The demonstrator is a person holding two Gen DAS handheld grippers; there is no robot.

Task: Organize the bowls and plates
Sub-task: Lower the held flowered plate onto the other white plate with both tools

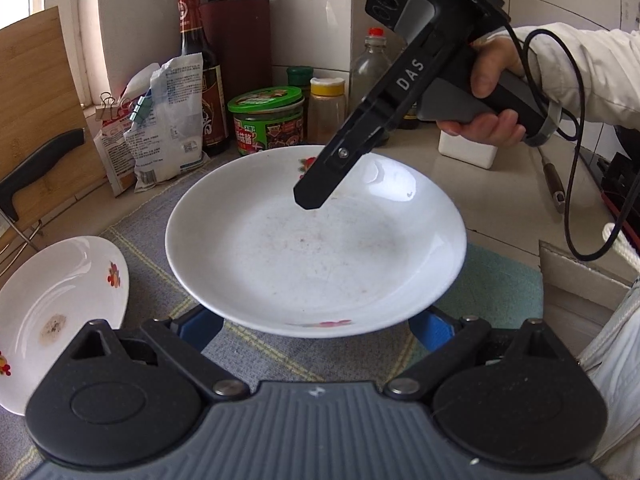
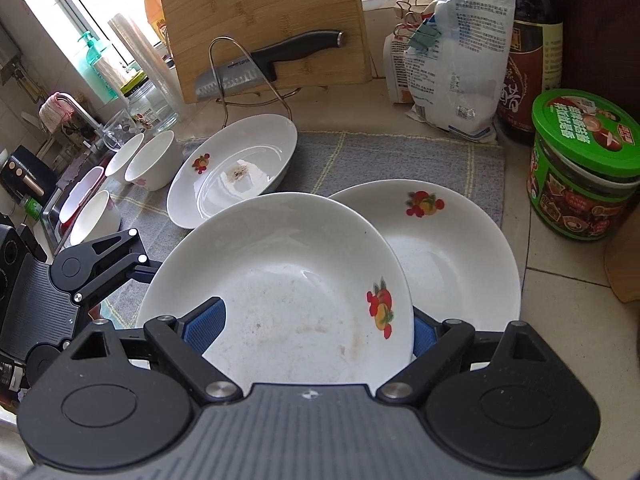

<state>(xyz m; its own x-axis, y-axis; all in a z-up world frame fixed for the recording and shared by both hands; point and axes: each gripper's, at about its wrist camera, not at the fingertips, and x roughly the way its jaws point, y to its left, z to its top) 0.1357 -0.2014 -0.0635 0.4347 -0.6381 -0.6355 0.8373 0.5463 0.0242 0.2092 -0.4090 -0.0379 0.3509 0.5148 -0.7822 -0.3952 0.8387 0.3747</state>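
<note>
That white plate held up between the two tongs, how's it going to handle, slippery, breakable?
The plate looks glazed and glossy, so probably slippery against the pads. It appears rigid ceramic, likely chipping if knocked against the plate below. Carried by its rim between left tongs and right tongs, it might tilt.

The tiled desk (image 2: 560,292) is partly covered by a grey checked mat (image 2: 400,160). On the mat, two plates (image 2: 240,160) and small white bowls (image 2: 154,160) are set; a green-lidded jar (image 2: 584,168) and a dark sauce bottle (image 2: 528,60) are stood directly on the desk.
</note>
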